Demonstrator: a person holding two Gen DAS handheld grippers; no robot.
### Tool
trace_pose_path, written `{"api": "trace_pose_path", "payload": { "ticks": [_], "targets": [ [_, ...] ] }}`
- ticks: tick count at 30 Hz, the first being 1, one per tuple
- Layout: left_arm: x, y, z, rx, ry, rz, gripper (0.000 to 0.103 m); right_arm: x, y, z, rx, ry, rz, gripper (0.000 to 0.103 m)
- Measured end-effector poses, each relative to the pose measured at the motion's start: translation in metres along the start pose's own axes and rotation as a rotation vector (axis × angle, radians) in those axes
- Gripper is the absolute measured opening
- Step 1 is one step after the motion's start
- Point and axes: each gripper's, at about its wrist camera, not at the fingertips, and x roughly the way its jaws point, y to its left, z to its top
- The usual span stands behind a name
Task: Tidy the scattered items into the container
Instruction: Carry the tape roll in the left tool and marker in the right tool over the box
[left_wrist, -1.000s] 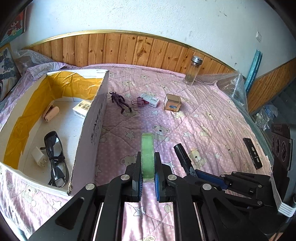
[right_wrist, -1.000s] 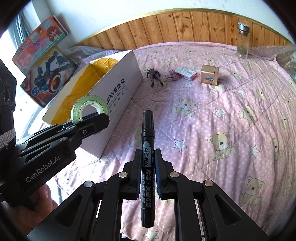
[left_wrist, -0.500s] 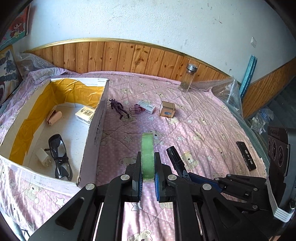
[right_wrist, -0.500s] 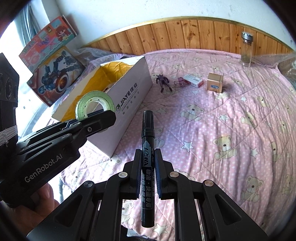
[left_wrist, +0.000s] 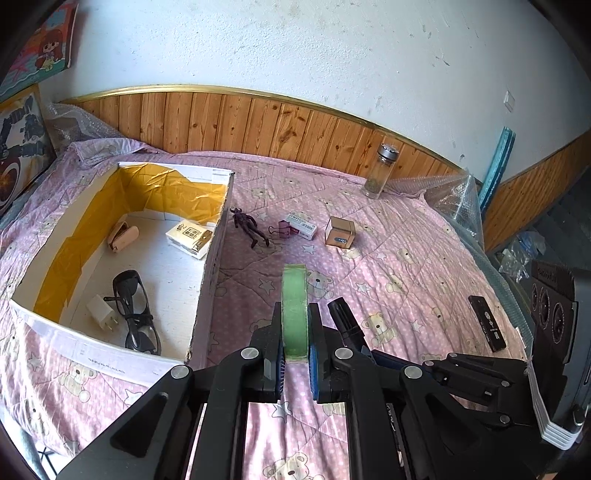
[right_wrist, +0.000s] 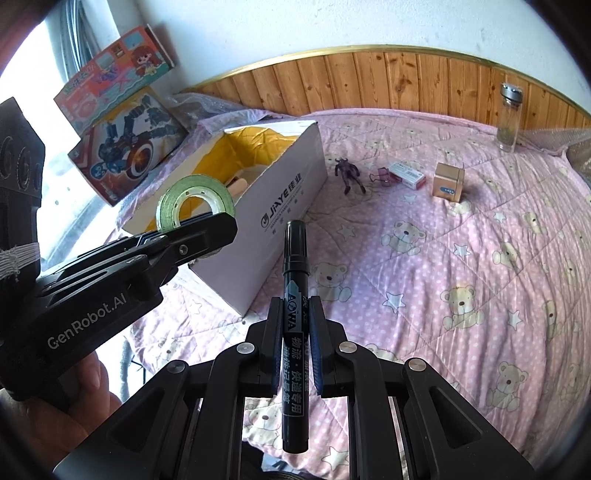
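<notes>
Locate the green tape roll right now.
Clamped on edge in the left gripper, the green tape roll is above the bedspread, just right of the cardboard box.

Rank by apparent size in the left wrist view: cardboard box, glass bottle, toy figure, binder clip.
1. Cardboard box, by far.
2. Glass bottle and toy figure look alike; the bottle stands farther off, so unsure.
3. Binder clip, smallest.

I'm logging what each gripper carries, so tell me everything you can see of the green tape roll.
The green roll of tape is a flat ring with a pale inner core, seen in the right wrist view. It stands on edge, clamped across its width between the pads of the left gripper, held in the air above the pink bear-print quilt, beside the white cardboard box but not touching it.
</notes>
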Motion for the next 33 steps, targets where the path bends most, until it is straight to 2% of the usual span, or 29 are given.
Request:
{"api": "trace_pose_path", "payload": {
  "ticks": [12,33],
  "targets": [
    [-0.023,0.027,0.008,-0.059,-0.042,0.020,0.011,0.002,0.025,0.017,-0.061,-0.009,0.038,0.014],
    [-0.029,0.084,0.024,-0.165,-0.053,0.066,0.011,0.023,0.065,0.055,-0.128,-0.012,0.111,0.014]
  ]
}}
